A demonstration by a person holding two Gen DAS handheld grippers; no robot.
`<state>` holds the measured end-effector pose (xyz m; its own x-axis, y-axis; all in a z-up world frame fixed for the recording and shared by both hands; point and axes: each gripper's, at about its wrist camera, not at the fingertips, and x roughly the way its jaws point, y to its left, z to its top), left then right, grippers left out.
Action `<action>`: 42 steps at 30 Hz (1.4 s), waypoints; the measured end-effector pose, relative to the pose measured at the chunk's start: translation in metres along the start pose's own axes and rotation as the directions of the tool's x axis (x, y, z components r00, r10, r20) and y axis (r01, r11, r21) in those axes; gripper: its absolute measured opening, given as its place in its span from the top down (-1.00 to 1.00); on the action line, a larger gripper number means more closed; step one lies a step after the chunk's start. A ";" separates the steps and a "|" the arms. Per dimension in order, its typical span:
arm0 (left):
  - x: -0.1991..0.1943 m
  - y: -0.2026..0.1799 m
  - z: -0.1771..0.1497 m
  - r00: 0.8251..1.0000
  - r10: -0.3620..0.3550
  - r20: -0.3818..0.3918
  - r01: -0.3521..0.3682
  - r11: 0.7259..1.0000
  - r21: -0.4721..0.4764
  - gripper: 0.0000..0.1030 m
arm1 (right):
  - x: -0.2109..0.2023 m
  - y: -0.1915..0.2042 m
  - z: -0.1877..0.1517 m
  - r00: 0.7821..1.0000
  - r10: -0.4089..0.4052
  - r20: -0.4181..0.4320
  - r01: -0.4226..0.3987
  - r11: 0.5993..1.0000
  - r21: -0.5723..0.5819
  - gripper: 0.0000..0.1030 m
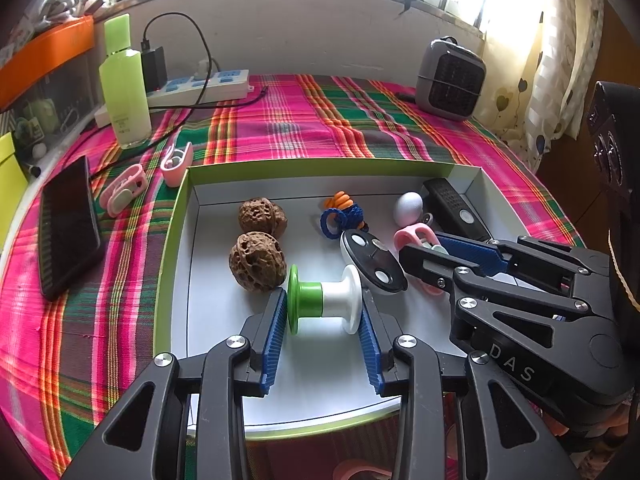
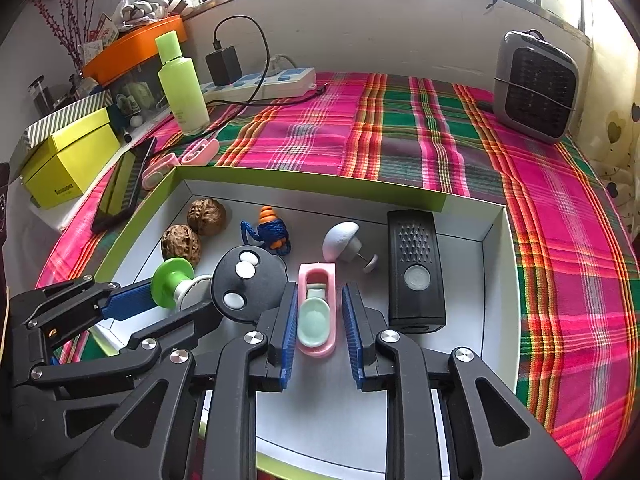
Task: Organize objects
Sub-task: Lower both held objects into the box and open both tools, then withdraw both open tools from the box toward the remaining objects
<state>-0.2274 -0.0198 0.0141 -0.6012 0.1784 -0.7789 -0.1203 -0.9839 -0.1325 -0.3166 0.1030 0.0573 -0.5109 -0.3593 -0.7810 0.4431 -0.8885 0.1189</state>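
A white box with a green rim (image 1: 176,216) lies on the plaid cloth. My left gripper (image 1: 323,300) is shut on a green-and-white spool (image 1: 324,300) that rests on the box floor, one blue pad against each flange. In the right wrist view my right gripper (image 2: 319,292) straddles a pink clip with a mint pad (image 2: 316,312) lying flat in the box. Its jaws stand open, with a gap showing between the right pad and the clip. The left wrist view shows that gripper (image 1: 420,256) over the clip (image 1: 416,236) at the right.
The box also holds two walnuts (image 1: 262,216), a blue-and-orange knitted toy (image 1: 344,212), a white mushroom-shaped piece (image 2: 340,240), a black remote (image 2: 416,272) and a black oval disc (image 2: 248,284). Outside lie two pink clips (image 1: 124,190), a phone (image 1: 68,224), a green bottle (image 1: 124,92), a power strip (image 1: 200,88) and a heater (image 1: 450,78).
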 end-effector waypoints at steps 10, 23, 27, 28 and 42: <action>-0.002 -0.001 -0.001 1.000 0.015 -0.001 -0.015 1.000 0.006 0.29 | -0.006 -0.002 -0.001 1.000 -0.007 0.009 0.007 1.000 0.011 0.43; -0.017 0.001 -0.004 0.999 0.039 0.022 -0.039 0.999 0.001 0.06 | -0.022 -0.002 -0.002 0.999 -0.008 0.041 0.007 1.000 0.025 0.28; -0.023 0.001 -0.007 0.999 0.038 0.028 -0.038 0.999 -0.005 0.06 | -0.026 0.000 -0.004 0.999 -0.008 0.045 0.007 1.000 0.023 0.28; -0.024 0.000 -0.007 0.999 0.039 0.029 -0.039 0.999 -0.005 0.06 | -0.028 0.000 -0.004 0.999 -0.010 0.048 0.009 1.000 0.022 0.28; -0.047 -0.002 -0.020 0.997 0.056 0.059 -0.056 0.998 -0.009 0.06 | -0.051 0.005 -0.017 0.997 -0.027 0.076 0.024 0.999 0.037 0.28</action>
<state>-0.1828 -0.0261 0.0383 -0.6529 0.1232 -0.7474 -0.0797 -0.9924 -0.0939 -0.2765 0.1216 0.0872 -0.5774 -0.3558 -0.7348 0.4031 -0.9069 0.1224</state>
